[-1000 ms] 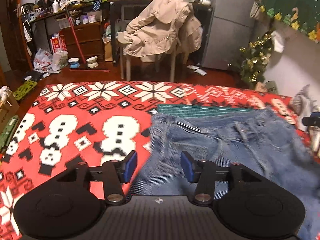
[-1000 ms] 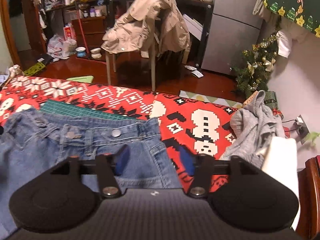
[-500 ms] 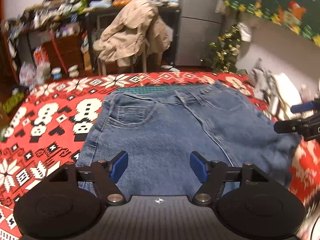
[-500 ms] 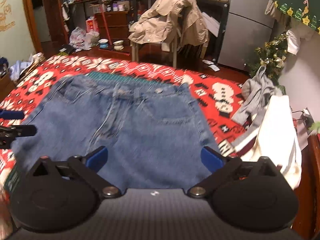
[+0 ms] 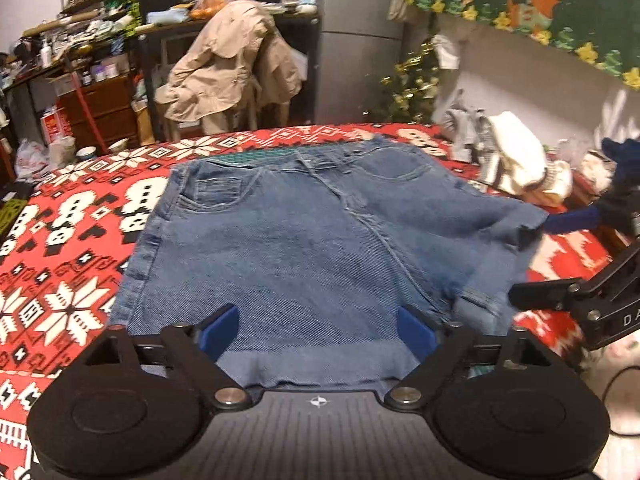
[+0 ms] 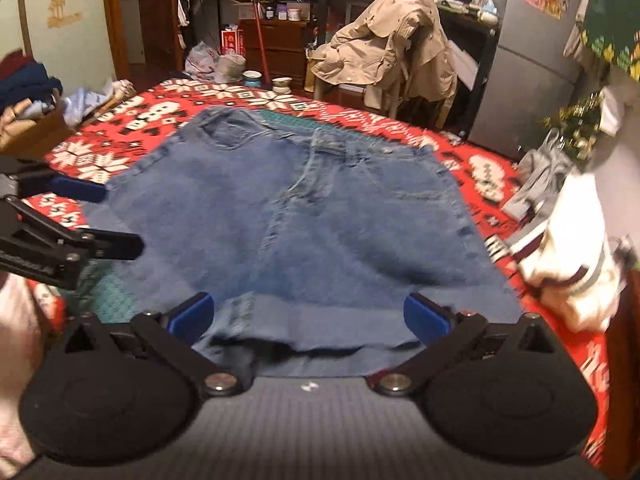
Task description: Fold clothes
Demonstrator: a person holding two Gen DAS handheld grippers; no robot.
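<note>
Blue denim jeans (image 5: pixel 304 232) lie flat on the red snowman-patterned cloth (image 5: pixel 76 240), waistband at the far side, a raw folded edge nearest me. My left gripper (image 5: pixel 318 332) hovers open over the near left part of that edge, with denim under the gap and no pad pressing it. My right gripper (image 6: pixel 308 318) is open wide over the near right part of the jeans (image 6: pixel 320 220), also gripping nothing. Each gripper shows in the other's view: the right gripper (image 5: pixel 538 256) at the jeans' right corner, the left gripper (image 6: pixel 112 218) at the left corner.
A heap of grey and white clothes (image 5: pixel 508 156) lies right of the jeans, also seen in the right wrist view (image 6: pixel 568 248). A green cutting mat (image 5: pixel 256 156) peeks from under the waistband. Beyond the cloth stands a chair draped with a beige coat (image 5: pixel 232 68). A box of clothes (image 6: pixel 28 116) sits far left.
Both grippers have drawn back from the waistband to the near edge, so the whole garment now shows. Both jaws have spread wider, the right one most.
</note>
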